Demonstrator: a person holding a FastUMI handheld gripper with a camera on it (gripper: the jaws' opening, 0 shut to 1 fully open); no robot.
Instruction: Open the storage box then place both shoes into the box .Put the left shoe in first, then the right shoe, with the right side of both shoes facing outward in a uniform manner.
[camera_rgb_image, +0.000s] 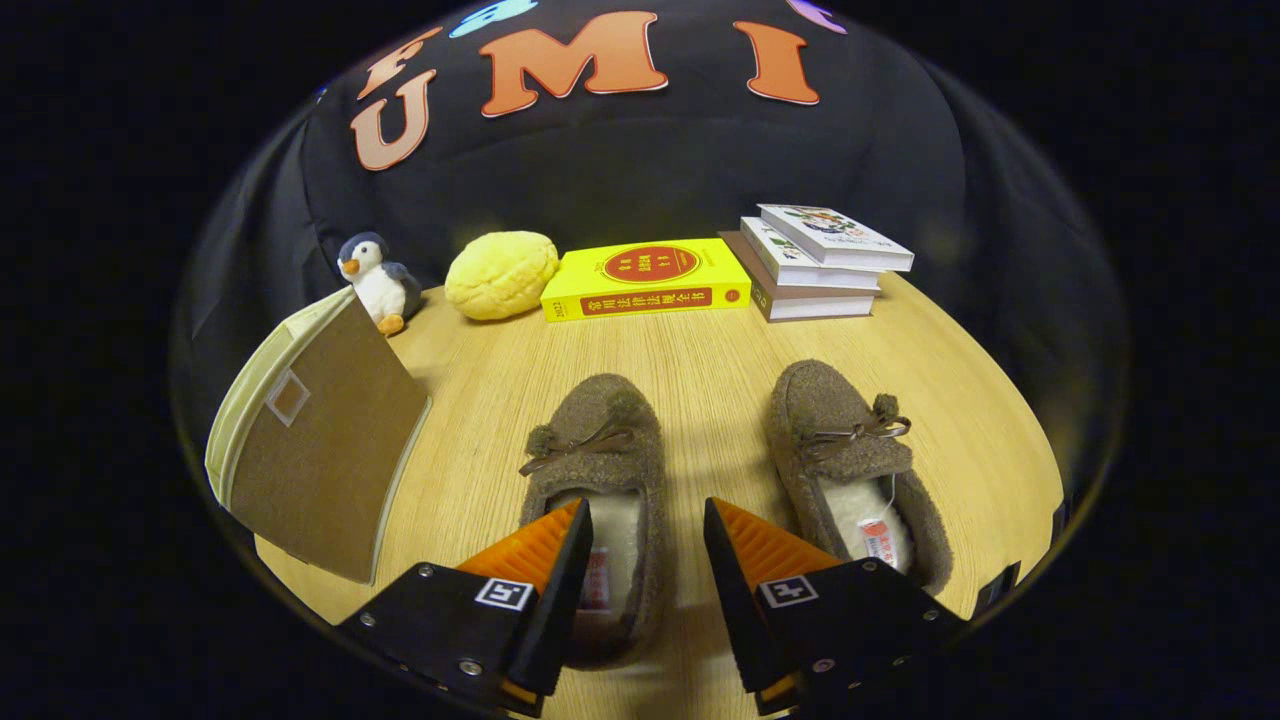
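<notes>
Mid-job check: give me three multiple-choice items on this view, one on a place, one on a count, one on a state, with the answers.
1. Where is the left shoe?
A. between the claw's fingers
B. on the books
C. inside the box

2. How many books are in the stack beside the yellow book?
A. one
B. three
C. five

3. How is the claw?
A. shut on a shoe
B. open
C. shut on the box

Answers:
1 A, its heel lies between the fingers.
2 B, three spines show.
3 B, fingers apart, not pressing the shoe.
</notes>
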